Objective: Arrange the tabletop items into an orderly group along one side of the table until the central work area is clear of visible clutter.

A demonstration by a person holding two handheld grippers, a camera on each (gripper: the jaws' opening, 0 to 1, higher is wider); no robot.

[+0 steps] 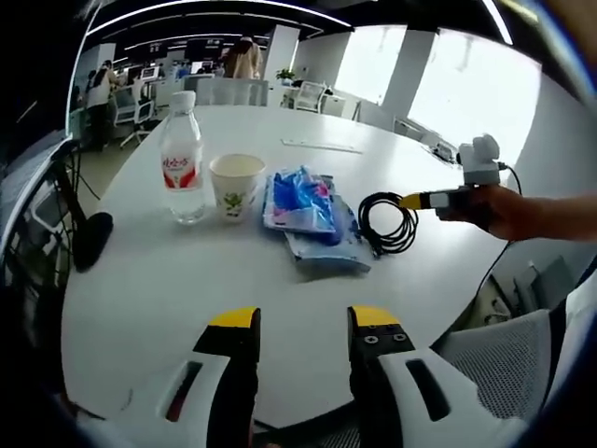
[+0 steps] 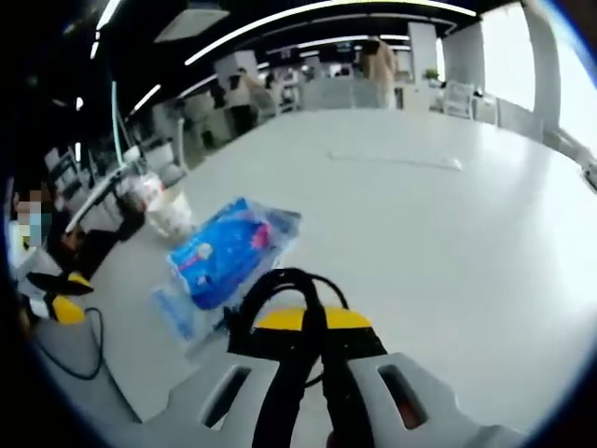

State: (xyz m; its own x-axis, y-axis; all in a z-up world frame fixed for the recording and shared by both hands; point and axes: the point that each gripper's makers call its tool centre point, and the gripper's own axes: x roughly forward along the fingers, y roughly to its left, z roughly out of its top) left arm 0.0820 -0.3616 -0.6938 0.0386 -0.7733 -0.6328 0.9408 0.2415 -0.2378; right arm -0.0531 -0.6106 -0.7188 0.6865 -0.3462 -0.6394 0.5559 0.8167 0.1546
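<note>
Water bottle (image 1: 182, 157): upright at the left of the row on the white worktop (image 1: 140, 289), just beside the paper cup.
Paper cup (image 1: 235, 186): upright, between the bottle and the blue packets.
Blue packets (image 1: 308, 217): lying flat in clear wrap, right of the cup, overlapping each other; in the right gripper view they lie ahead and left of the jaws (image 2: 224, 257).
Black cable (image 1: 387, 222): a coiled loop just right of the packets, resting on the worktop.
Left gripper (image 1: 303, 322): jaws apart, holding nothing, hovering near the worktop's near edge, well short of the row.
Right gripper (image 2: 312, 322): jaws together, clamped on the cable loop (image 2: 280, 289).
Step in hand: likely tucking the cable in as the last item of the row.
Next move: probably set the coil down just beside the packets, then part the jaws and lift clear without dragging it.
</note>
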